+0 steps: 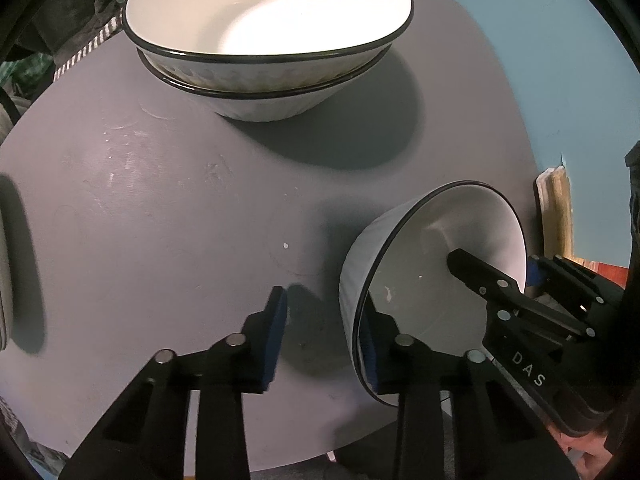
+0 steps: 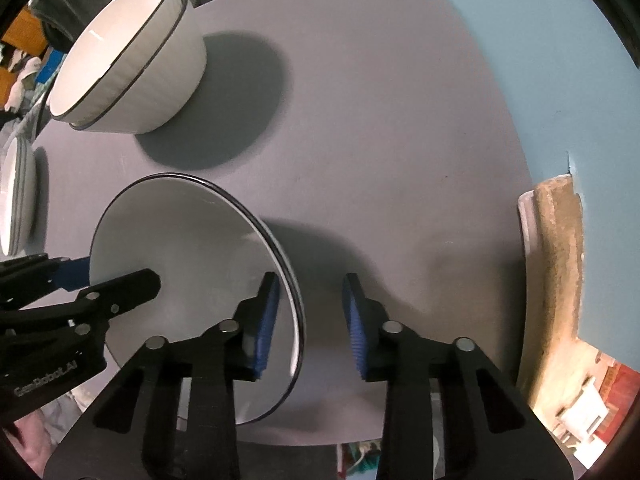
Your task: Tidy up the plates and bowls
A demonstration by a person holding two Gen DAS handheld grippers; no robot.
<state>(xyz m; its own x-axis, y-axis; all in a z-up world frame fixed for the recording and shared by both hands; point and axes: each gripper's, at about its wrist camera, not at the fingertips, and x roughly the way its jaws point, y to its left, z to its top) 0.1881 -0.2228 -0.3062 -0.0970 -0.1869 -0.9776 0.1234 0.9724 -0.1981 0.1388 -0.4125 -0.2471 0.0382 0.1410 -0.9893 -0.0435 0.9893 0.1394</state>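
A small white bowl with a black rim point(image 1: 420, 280) point(image 2: 192, 264) is tipped on its side over the grey round table point(image 1: 160, 200) point(image 2: 380, 140). Both grippers straddle its rim from opposite sides. My left gripper point(image 1: 324, 340) has its right finger inside the bowl and its left finger outside, jaws wide apart. My right gripper point(image 2: 310, 320) has its left finger inside the bowl and its right finger outside, jaws wide apart. Two nested white bowls point(image 1: 264, 40) point(image 2: 132, 60) stand upright at the table's far side.
A stack of white plates point(image 2: 16, 196) point(image 1: 4, 264) sits at the table's left edge. A tan padded object point(image 2: 556, 272) point(image 1: 556, 212) leans by the blue wall on the right. Cluttered cloth and objects lie beyond the far left edge.
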